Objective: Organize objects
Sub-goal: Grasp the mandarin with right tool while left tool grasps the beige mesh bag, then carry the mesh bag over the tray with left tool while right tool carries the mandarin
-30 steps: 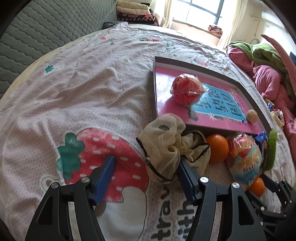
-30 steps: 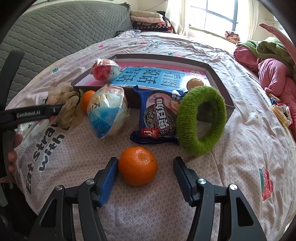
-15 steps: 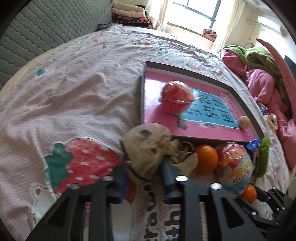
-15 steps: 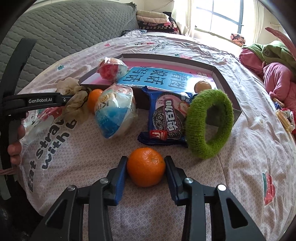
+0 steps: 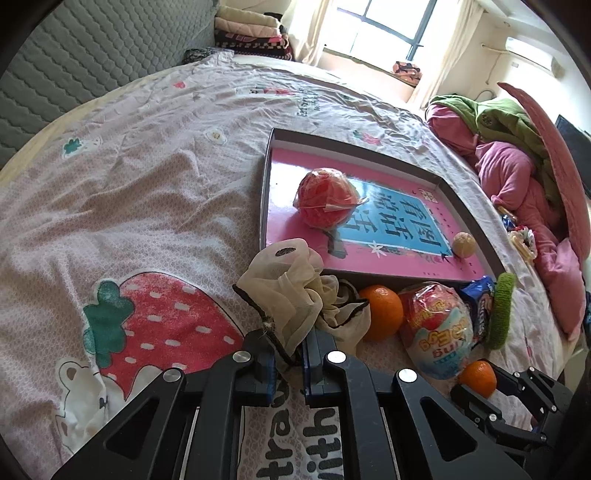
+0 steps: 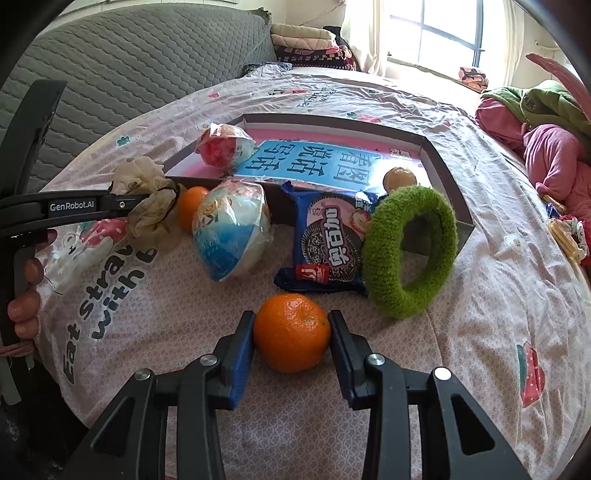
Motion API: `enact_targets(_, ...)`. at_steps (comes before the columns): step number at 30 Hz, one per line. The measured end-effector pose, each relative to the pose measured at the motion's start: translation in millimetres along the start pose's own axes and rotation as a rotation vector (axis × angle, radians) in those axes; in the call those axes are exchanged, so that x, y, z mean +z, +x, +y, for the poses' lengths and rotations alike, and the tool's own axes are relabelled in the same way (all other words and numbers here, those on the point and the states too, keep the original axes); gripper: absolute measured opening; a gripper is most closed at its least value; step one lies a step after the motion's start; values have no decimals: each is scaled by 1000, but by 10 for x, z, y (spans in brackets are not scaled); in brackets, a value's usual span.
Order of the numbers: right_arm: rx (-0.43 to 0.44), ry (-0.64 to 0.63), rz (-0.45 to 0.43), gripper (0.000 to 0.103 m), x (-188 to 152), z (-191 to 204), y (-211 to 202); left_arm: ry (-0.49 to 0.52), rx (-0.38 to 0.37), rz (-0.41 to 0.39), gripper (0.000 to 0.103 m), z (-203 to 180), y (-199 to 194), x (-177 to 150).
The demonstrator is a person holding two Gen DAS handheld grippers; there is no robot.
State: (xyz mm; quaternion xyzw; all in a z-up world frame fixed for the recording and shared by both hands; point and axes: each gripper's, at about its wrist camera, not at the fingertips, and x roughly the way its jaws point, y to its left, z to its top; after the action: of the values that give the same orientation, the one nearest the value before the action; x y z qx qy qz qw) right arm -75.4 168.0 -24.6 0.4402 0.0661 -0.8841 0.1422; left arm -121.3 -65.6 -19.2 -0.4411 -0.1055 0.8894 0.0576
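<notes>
My left gripper [image 5: 290, 360] is shut on the near edge of a crumpled beige mesh pouch [image 5: 295, 291], which lies on the bedsheet just in front of a shallow box with a pink lining [image 5: 280, 206]. My right gripper [image 6: 291, 334] is shut on a tangerine [image 6: 291, 332] resting on the sheet. In the right wrist view the left gripper [image 6: 136, 201] shows at the left, pinching the pouch [image 6: 147, 214]. A second tangerine [image 5: 382, 312], a large wrapped toy egg [image 6: 232, 229], a cookie packet [image 6: 330, 240] and a green fuzzy ring [image 6: 410, 254] line the box's front wall.
Inside the box lie a red wrapped ball [image 5: 327, 199] and a small tan ball [image 5: 464, 244]. Pink and green clothes [image 5: 517, 173] pile up at the right. A grey quilted headboard [image 6: 129, 74] stands at the left, folded blankets [image 5: 251, 33] by the window. A hand [image 6: 26, 295] grips the left tool.
Both grippers have closed: the left one from wide open onto the mesh pouch, the right one onto the tangerine between its fingers. Neither hand has shifted much.
</notes>
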Motion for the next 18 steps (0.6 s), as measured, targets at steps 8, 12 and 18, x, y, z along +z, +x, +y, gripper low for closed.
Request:
enact_targets(8,0,-4,-21,40,33,21,-95,16,-6,-29,9,-79,-188,18)
enact_targets(12,3,-4,-38,40,50,22,-165,30,-10,-44,9,-138,-295,28)
enact_targets(18,4,-5,-62,40,58,31,-271,55,-11,-64,9,-240,-440,27)
